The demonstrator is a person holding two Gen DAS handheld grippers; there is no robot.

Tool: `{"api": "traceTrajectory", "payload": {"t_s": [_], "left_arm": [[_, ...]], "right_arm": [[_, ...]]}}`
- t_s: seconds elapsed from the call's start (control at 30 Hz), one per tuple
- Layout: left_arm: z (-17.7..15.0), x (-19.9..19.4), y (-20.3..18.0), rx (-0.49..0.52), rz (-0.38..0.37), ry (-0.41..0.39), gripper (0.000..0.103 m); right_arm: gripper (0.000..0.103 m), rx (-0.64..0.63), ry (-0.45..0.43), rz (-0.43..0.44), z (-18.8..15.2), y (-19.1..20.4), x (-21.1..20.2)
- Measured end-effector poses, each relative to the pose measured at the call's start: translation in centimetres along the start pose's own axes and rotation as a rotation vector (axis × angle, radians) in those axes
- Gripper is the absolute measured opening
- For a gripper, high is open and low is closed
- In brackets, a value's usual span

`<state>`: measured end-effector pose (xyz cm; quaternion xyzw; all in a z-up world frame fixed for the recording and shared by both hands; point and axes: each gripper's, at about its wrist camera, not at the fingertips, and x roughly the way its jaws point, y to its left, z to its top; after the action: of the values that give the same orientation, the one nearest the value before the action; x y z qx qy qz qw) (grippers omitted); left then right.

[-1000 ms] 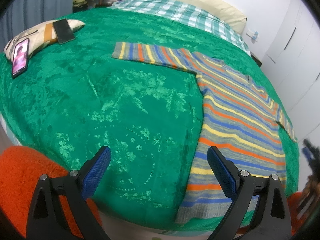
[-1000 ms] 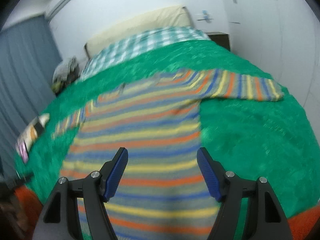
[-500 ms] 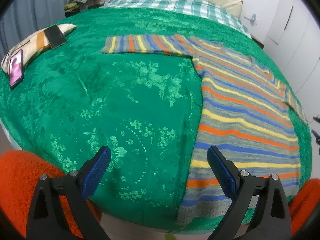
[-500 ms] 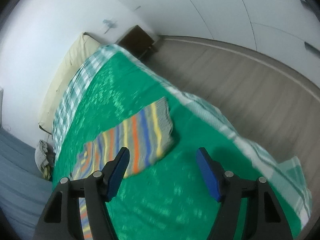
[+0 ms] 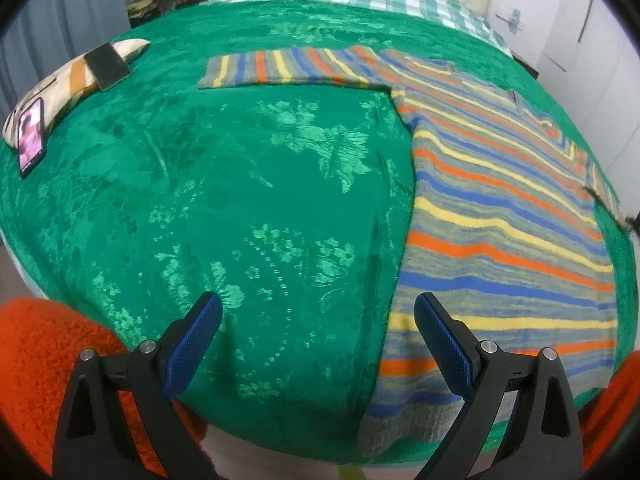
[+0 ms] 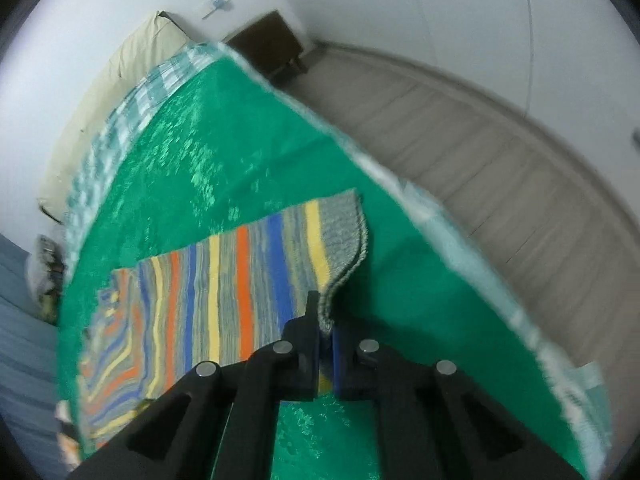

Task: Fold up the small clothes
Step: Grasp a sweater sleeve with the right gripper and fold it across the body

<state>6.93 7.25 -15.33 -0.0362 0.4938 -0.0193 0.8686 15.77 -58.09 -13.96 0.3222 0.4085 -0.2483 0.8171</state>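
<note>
My right gripper (image 6: 326,334), clenched on the cuff of the soft, limp striped sweater (image 5: 500,216) spread flat at right of frame on the bed (image 5: 240,200), lifts easily; my left gripper (image 5: 318,340) hangs released.

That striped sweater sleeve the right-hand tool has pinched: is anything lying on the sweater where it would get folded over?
Nothing visible does. The right gripper holds the sleeve cuff, and the striped sweater lies flat and bare. The phone and pillow sit far off.
</note>
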Motion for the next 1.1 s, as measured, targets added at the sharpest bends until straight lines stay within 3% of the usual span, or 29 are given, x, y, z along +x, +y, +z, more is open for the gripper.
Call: {"api": "traceTrajectory", "payload": {"t_s": [0.1, 0.17, 0.33, 0.43, 0.5, 0.53, 0.57, 0.6, 0.73, 0.93, 1.1], "left_arm": [[0.0, 0.2, -0.3, 0.010, -0.023, -0.001, 0.097], [0.1, 0.3, -0.5, 0.013, -0.044, 0.001, 0.097], [0.4, -0.3, -0.2, 0.009, -0.080, -0.021, 0.097], [0.5, -1.0, 0.5, -0.012, -0.086, -0.041, 0.097], [0.6, -1.3, 1.3, -0.036, -0.089, -0.046, 0.097], [0.7, -1.3, 1.6, -0.051, -0.092, -0.046, 0.097], [0.7, -1.4, 2.0, -0.066, -0.096, -0.046, 0.097], [0.7, -1.5, 2.3, -0.082, -0.102, -0.048, 0.097], [0.8, -1.6, 3.1, -0.118, -0.121, -0.050, 0.097], [1.1, -1.2, 2.0, -0.086, -0.123, -0.048, 0.097], [0.6, -1.1, 0.3, -0.001, -0.084, -0.049, 0.097]], "right_arm": [[0.004, -0.150, -0.074, -0.051, 0.4, 4.5, -3.6], [0.004, -0.255, -0.101, 0.006, 0.2, 9.1, -5.9], [0.004, -0.398, -0.047, 0.304, -2.7, 21.9, -8.1], [0.005, -0.392, 0.005, 0.506, -5.7, 28.1, -6.9], [0.018, -0.355, 0.069, 0.630, -7.5, 30.4, -5.1], [0.051, -0.318, 0.153, 0.676, -8.5, 31.4, -3.6], [0.071, -0.285, 0.183, 0.704, -9.1, 31.6, -2.7], [0.071, -0.258, 0.189, 0.723, -9.5, 31.5, -2.4], [0.071, -0.212, 0.159, 0.697, -9.5, 28.4, -2.9], [0.071, -0.264, 0.123, 0.482, -9.3, 20.8, -3.6], [0.071, -0.383, 0.105, 0.299, -13.5, 14.5, -3.9]]}}
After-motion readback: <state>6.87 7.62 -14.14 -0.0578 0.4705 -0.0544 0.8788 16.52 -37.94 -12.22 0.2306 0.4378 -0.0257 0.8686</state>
